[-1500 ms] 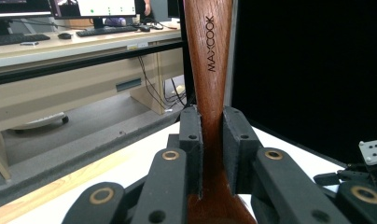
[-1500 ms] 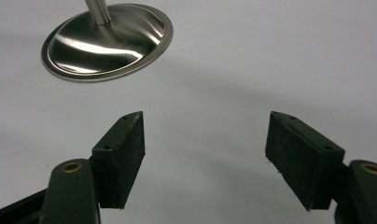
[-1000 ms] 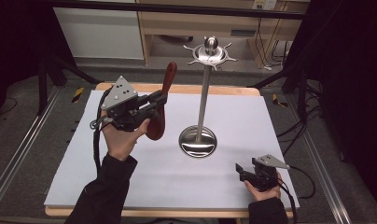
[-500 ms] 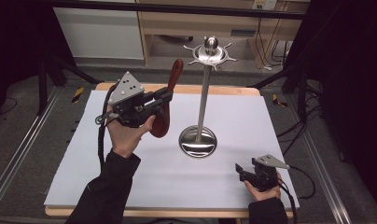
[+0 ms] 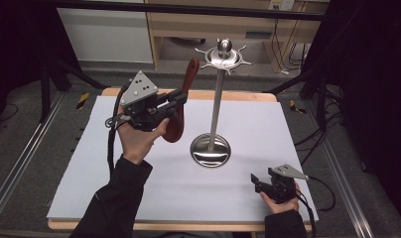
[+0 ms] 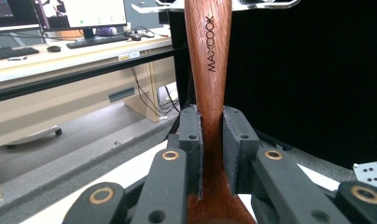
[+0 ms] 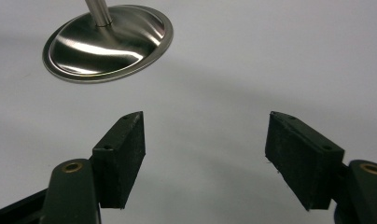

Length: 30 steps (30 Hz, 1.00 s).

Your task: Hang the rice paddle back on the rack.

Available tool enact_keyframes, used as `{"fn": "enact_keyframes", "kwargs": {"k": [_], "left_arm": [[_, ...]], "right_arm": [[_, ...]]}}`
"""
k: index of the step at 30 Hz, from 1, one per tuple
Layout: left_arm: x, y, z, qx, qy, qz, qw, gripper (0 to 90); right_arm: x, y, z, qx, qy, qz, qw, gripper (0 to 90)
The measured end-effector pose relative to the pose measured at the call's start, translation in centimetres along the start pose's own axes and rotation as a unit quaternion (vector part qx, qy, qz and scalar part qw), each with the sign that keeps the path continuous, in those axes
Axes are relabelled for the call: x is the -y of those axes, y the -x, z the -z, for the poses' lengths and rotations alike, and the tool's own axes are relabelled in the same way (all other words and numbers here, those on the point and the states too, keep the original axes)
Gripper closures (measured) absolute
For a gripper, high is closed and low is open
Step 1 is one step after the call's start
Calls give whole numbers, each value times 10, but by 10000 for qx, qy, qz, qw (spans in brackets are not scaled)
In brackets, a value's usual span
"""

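White desk (image 5: 114, 198) carries a steel stand (image 5: 216, 99) with hooks round its top disc; the left tool (image 5: 181, 100) is clamped tight on the neck of a wooden spoon (image 5: 181, 106), held upright in the air just left of the pole, handle end near the disc (bowl hanging low). The right tool (image 5: 254, 181) rests on the desk near the stand's base, jaws apart, holding nothing. Risk, as I judge it: the handle knocks a hook and tips the unsteadied stand, or the spoon misses the hook and drops.

Wooden spoon (image 6: 209, 56) — handle end cut off by top edge.
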<state>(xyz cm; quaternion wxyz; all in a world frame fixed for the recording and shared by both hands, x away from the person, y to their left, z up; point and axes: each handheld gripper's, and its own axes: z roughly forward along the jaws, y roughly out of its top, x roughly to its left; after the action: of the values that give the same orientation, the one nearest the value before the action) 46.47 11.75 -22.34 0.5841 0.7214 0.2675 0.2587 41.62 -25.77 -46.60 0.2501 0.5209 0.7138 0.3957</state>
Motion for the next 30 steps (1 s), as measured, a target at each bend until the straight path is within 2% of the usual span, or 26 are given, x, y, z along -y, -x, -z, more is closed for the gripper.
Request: {"fn": "enact_keyframes", "kwargs": {"k": [4,6,13,30], "left_arm": [[-1,1,-1,-52,-45,-49,10000,785],[-1,-1,-2,-31,-27,4,10000,785],[-3,0,-5,-15,-75,-24,10000,785],[2,-1,-9,-5,-166,-8,9999,785]], "right_arm": [[0,0,0,-4,6,3,10000,289],[0,0,0,-4,3,-1,10000,289],[0,0,0,-7,2,0,10000,290],[0,0,-1,-28,-12,1,10000,295]]}}
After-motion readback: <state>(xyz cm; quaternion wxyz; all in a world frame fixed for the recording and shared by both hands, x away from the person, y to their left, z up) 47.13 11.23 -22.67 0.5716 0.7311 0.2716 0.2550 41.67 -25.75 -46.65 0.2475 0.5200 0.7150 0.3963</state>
